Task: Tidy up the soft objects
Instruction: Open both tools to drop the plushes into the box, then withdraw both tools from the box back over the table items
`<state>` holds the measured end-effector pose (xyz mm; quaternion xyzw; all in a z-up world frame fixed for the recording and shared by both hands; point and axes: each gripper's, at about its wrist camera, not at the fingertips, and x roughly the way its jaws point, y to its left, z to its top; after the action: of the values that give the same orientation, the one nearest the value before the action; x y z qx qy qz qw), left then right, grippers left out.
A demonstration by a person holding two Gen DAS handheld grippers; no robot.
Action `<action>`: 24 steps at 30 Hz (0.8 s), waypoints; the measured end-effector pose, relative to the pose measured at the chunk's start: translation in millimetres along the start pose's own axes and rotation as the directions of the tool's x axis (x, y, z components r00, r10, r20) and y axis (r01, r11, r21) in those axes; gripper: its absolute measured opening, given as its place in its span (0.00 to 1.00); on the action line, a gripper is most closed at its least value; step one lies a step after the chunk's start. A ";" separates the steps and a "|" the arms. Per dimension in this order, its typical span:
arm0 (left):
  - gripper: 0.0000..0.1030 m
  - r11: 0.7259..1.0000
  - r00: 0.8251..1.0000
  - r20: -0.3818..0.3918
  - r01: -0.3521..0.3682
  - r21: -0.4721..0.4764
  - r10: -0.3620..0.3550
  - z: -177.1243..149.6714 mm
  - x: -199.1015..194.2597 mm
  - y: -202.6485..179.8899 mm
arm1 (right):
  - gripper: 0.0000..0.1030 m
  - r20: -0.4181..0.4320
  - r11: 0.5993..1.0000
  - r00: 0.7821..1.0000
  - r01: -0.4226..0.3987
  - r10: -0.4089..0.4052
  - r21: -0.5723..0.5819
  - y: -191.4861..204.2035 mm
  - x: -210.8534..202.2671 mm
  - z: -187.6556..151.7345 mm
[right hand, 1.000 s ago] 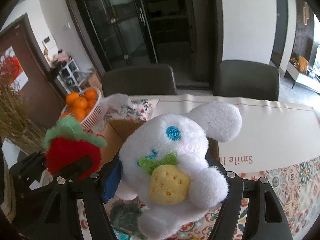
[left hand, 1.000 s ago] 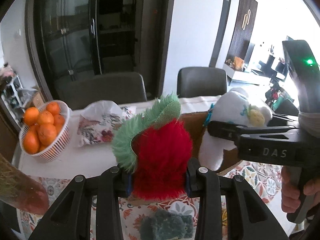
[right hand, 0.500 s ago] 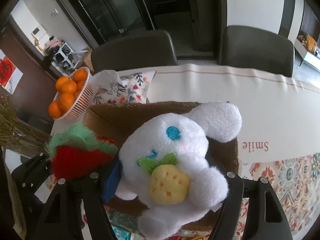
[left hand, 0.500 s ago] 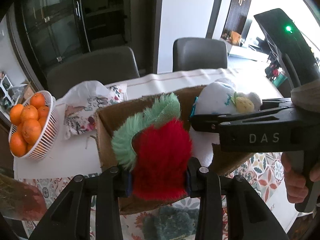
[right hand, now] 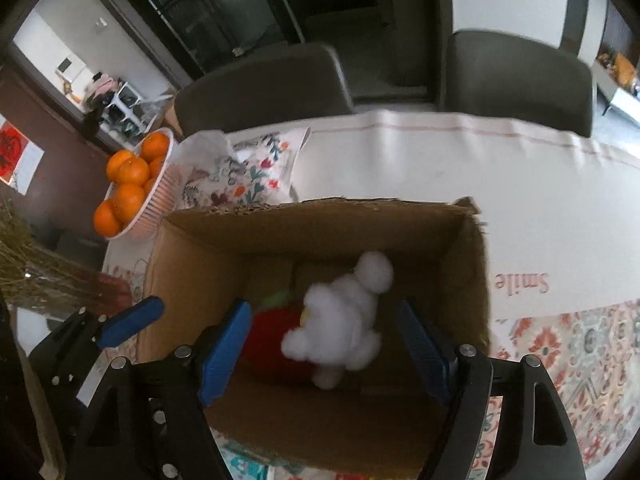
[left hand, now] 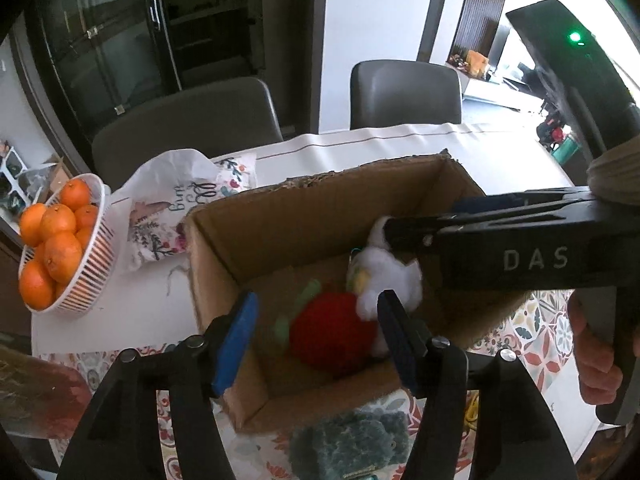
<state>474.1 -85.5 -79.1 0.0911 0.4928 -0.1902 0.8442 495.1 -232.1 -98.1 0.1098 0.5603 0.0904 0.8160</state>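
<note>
Cardboard box point(right hand: 472, 264) sits open on the table point(right hand: 460, 168), and both plush toys lie on its floor: the red strawberry toy point(left hand: 332, 336) with its green leaf, and the white plush dog point(right hand: 340, 328) leaning against it on the right. Over the box the left gripper point(left hand: 316, 340) points steeply down, and its jaws have just been opening; the blue pads point(left hand: 236, 340) stand apart with the strawberry below and between them, not pressed. Beside it, the right gripper point(right hand: 328, 352) has also been spreading its jaws a little, and its pads are clear of the white dog on both sides (the dog looks blurred). A hand point(left hand: 596, 356) grips the right tool's handle. Off to the left of the box stand a white basket of oranges point(left hand: 56, 252) and a flowered pillow point(right hand: 256, 172). Just in front of the box lies a dark teal fuzzy thing point(left hand: 352, 444), partly hidden by the gripper
</note>
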 end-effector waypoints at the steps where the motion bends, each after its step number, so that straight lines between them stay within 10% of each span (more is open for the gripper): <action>1: 0.63 1.000 1.000 0.004 -0.006 -0.002 0.006 -0.7 -2.4 0.7 | 0.75 0.010 1.000 1.000 0.013 -0.013 -0.006 1.3 -3.3 -0.5; 24: 0.69 0.993 0.996 0.043 -0.072 -0.097 0.076 -47.7 -86.1 -1.9 | 0.75 0.205 0.983 0.968 0.164 -0.143 -0.088 34.6 -90.9 -58.7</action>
<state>397.3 -51.1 -28.1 0.0646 0.4780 -0.1371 0.8652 407.1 -218.9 -27.6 0.0319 0.4777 0.0445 0.8768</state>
